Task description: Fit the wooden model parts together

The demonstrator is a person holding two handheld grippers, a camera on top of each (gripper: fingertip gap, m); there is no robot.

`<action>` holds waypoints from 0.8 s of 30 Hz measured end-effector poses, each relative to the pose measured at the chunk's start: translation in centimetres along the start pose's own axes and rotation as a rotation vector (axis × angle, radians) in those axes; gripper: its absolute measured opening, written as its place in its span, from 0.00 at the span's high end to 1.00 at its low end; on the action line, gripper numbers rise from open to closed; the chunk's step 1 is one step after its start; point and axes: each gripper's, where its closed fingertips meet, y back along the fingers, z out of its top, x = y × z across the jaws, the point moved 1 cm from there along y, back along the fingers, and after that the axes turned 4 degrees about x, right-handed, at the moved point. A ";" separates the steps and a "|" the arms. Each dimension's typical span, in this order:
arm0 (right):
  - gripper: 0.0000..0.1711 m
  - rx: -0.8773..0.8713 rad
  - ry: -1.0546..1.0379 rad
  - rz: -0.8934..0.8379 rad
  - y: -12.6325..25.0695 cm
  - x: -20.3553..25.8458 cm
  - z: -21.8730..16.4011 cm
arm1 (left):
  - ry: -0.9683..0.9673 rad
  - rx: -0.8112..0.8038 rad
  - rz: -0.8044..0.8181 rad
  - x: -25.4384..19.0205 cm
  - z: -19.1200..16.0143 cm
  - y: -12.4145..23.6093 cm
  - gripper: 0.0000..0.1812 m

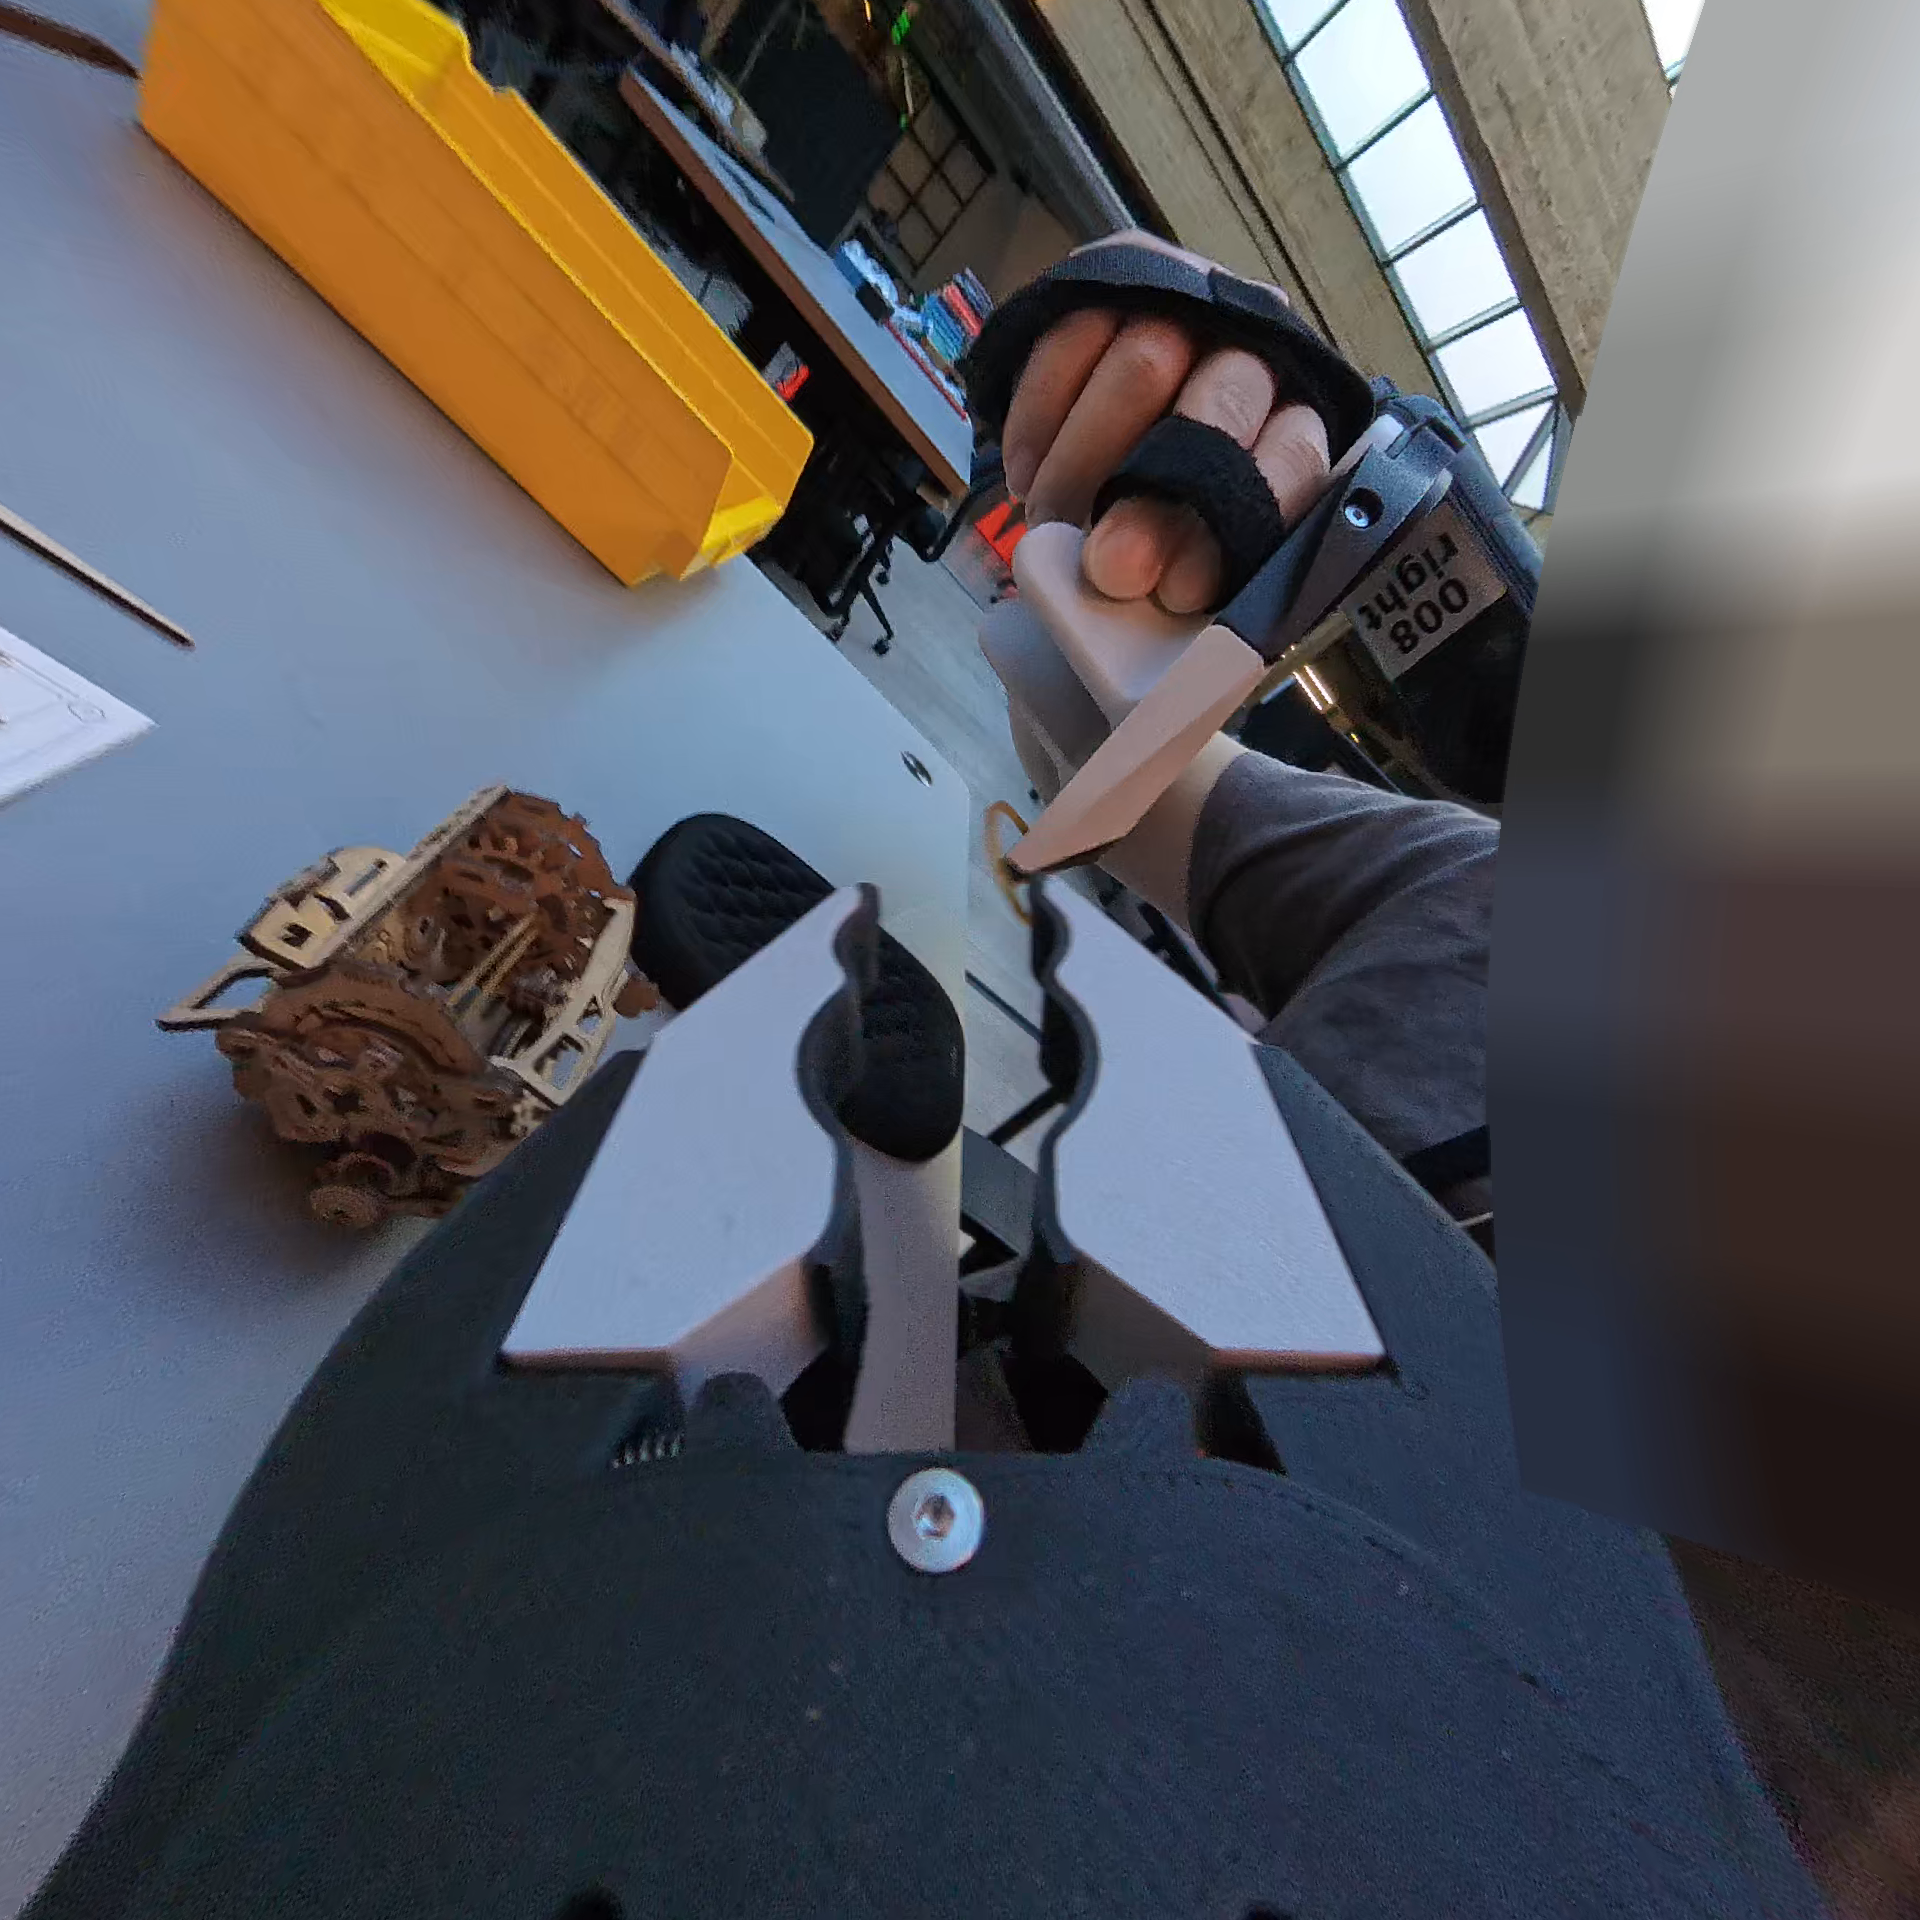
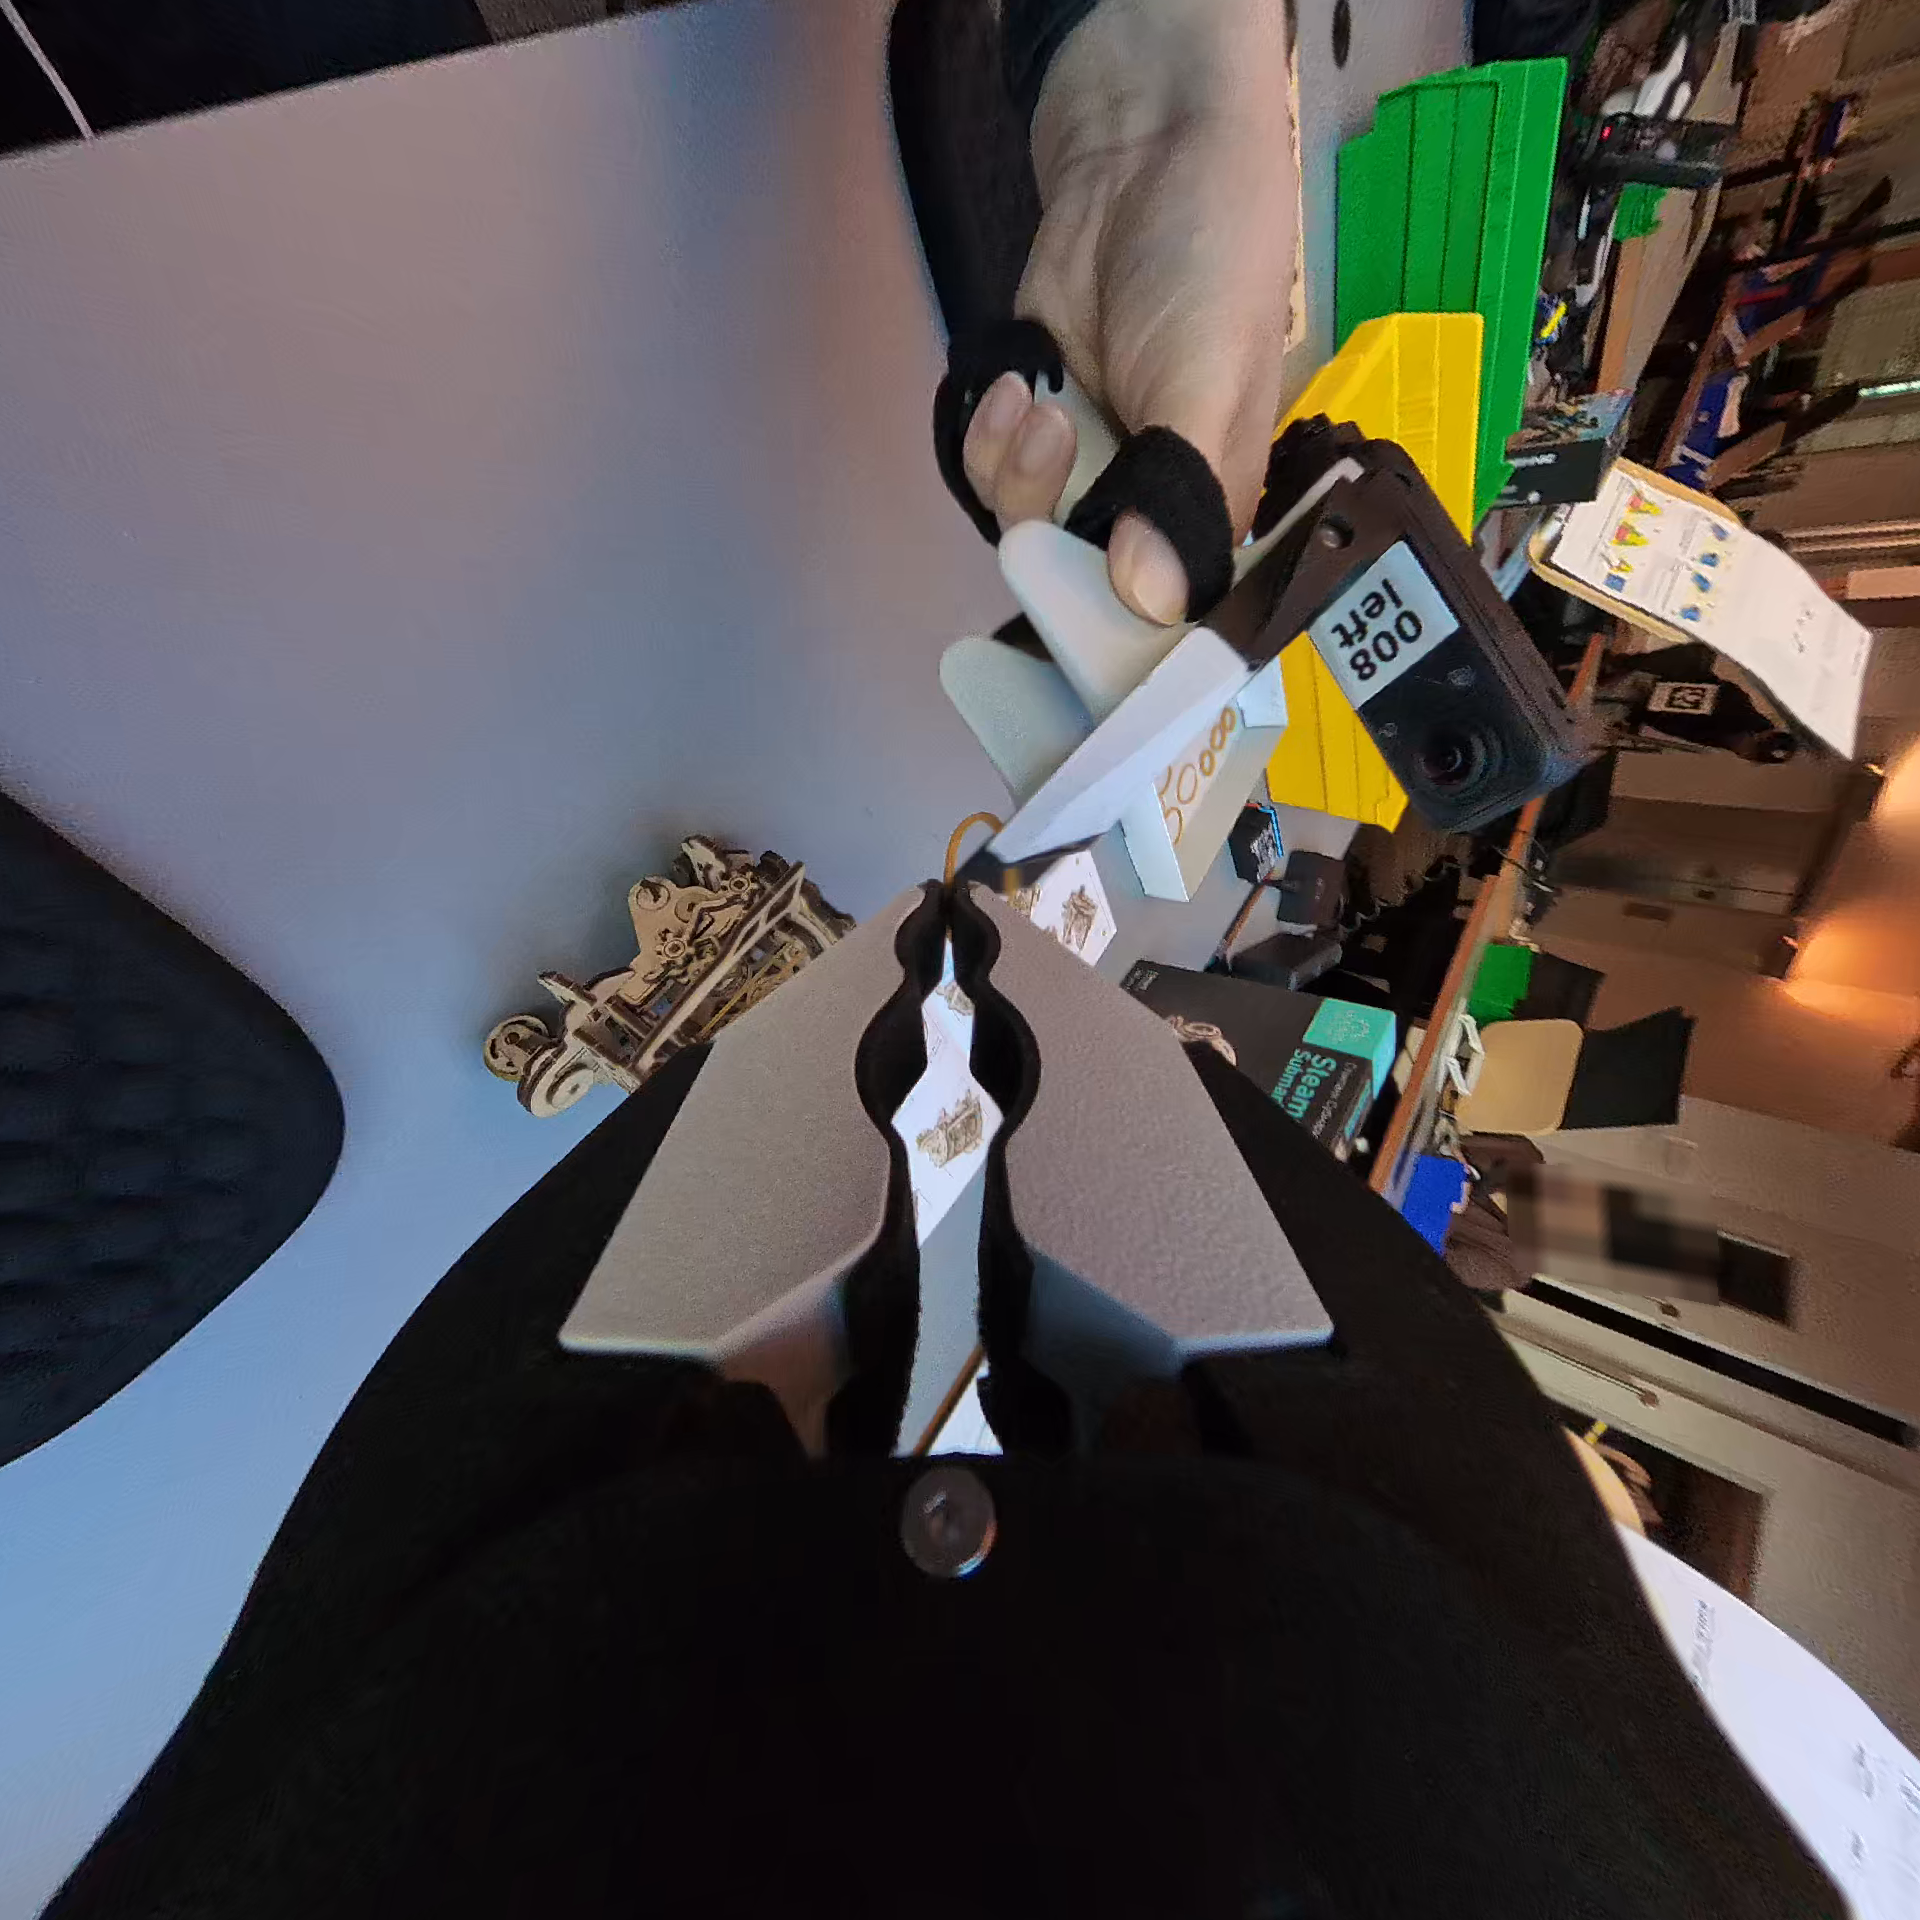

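The partly built wooden model (image 1: 416, 997) lies on the grey table (image 1: 312, 644), left of and below both grippers; it also shows in the right wrist view (image 2: 665, 977). A thin tan rubber band (image 1: 1003, 847) hangs in the air between the two grippers. My right gripper (image 2: 948, 902) is shut on the band (image 2: 971, 836) at its tips; it shows in the left wrist view (image 1: 1023, 864), coming down from the upper right. My left gripper (image 1: 951, 891) has its fingers apart, and its right fingertip (image 1: 1039, 896) touches the band. In the right wrist view its tip (image 2: 987, 857) meets the band.
A yellow bin (image 1: 468, 281) stands at the back of the table, with a green bin (image 2: 1444, 187) beside it. Instruction sheets (image 2: 951, 1127), a dark box (image 2: 1299, 1039), a white paper (image 1: 52, 717) and a thin wooden stick (image 1: 94, 582) lie around. A black mesh chair (image 2: 135, 1122) stands at the table edge.
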 end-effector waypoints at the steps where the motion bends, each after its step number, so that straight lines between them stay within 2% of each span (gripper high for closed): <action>1: 1.00 -0.023 -0.012 0.028 0.2 -0.4 0.2 | -0.041 -0.033 0.019 0.1 0.7 0.5 0.74; 3: 1.00 -0.032 -0.027 0.067 0.5 -1.1 0.1 | -0.198 -0.065 0.057 -0.2 1.7 1.7 0.67; 5: 1.00 -0.024 -0.005 0.084 0.6 -1.6 0.2 | -0.434 -0.049 0.122 -0.9 2.2 2.1 0.59; 8: 1.00 -0.016 0.018 0.101 0.2 -1.9 0.6 | -0.689 0.021 0.154 -3.2 2.3 1.1 0.57; 13: 1.00 0.007 0.058 0.115 -0.1 -1.6 1.6 | -0.906 0.283 0.175 -3.7 0.5 -0.5 0.72; 17: 1.00 0.007 0.053 0.124 0.1 -1.3 2.1 | -1.011 0.346 0.170 -3.7 -0.2 -1.1 0.84; 21: 1.00 0.019 0.052 0.132 0.3 -0.9 2.0 | -1.021 0.412 0.187 -3.1 -0.6 -1.5 0.85; 24: 1.00 0.027 0.053 0.139 0.3 -0.6 1.9 | -1.039 0.432 0.210 -2.7 -0.7 -1.8 0.89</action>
